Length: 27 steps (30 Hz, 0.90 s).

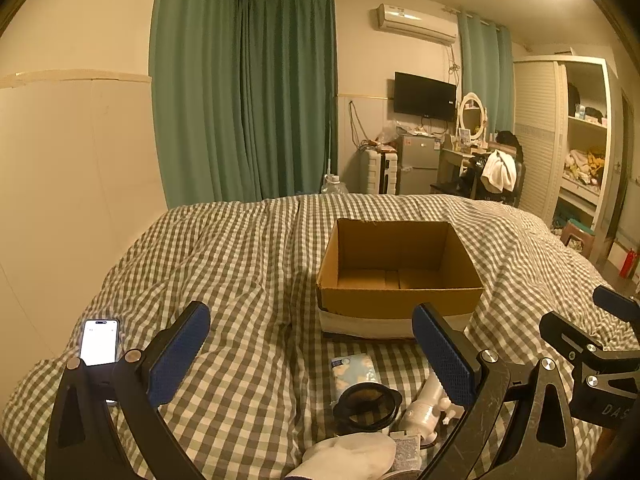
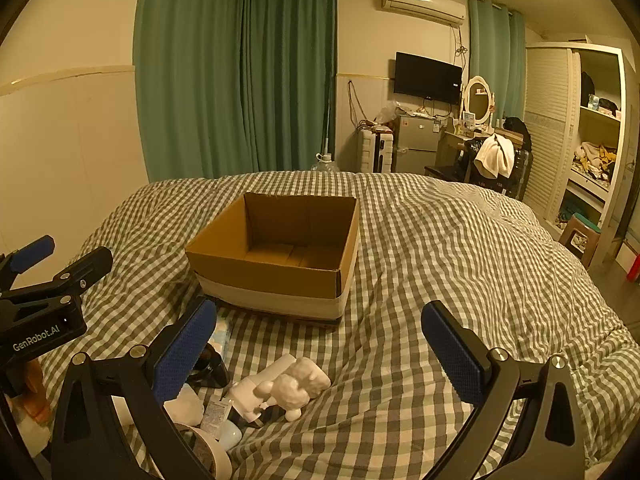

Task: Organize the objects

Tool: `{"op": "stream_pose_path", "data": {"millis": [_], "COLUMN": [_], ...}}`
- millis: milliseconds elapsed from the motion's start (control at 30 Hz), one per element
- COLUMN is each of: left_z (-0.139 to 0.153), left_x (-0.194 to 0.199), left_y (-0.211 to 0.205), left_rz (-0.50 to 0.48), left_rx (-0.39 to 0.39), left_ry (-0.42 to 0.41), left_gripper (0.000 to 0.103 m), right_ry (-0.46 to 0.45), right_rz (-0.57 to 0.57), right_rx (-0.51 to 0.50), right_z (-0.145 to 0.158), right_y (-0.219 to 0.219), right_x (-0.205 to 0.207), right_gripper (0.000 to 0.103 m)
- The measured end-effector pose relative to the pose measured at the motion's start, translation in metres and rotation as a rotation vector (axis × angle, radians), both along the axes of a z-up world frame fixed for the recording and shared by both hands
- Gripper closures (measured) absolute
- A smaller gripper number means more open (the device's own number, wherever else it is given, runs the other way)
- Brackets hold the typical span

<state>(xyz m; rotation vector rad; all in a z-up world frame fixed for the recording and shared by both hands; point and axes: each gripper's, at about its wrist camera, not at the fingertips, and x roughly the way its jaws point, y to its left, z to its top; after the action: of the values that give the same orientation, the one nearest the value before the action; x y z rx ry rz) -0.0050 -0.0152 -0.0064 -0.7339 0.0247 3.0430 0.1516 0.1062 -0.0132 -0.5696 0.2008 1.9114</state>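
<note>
The box (image 1: 400, 268) sits open on the bed (image 1: 240, 248), and nothing can be seen inside it. Just in front of the box lies a small heap of things to put away: a white toy animal (image 2: 298, 386) leaning on a white bottle (image 2: 256, 394), a black round ring (image 1: 366, 404), a little blue packet (image 1: 354, 370), a small printed packet (image 1: 406, 444) and something soft and white (image 1: 352, 454). A phone (image 1: 99, 342) with its screen lit lies well apart, off to the left.

The left gripper (image 1: 312, 348) hangs over the heap with its jaws wide apart and holds nothing. The right gripper (image 2: 320, 344) is also spread wide and holds nothing.

I think a few things could go wrong. The things lie close and touch each other, so a grab at one may push or drag another. The bottle is round and smooth, so it may slip or roll. The bed is soft and bumpy, so a push down may sink in and tip the toy over. The two grippers are near each other and could bump. The box is light, so a knock may slide it away.
</note>
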Motion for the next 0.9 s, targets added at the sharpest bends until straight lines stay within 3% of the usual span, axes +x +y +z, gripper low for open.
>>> {"op": "stream_pose_path", "data": {"millis": [900], "left_z": [-0.0037], "left_x": [0.0023], "left_y": [-0.0013], "left_rz": [-0.029], "left_rx": [-0.002], "left_ry": [0.003], "left_gripper": [0.000], "right_ry": [-0.033], "right_rz": [-0.008], "right_rx": [0.002], "right_z": [-0.0028], "right_y": [-0.0034], "right_x": [-0.0079], "right_gripper": [0.000]}}
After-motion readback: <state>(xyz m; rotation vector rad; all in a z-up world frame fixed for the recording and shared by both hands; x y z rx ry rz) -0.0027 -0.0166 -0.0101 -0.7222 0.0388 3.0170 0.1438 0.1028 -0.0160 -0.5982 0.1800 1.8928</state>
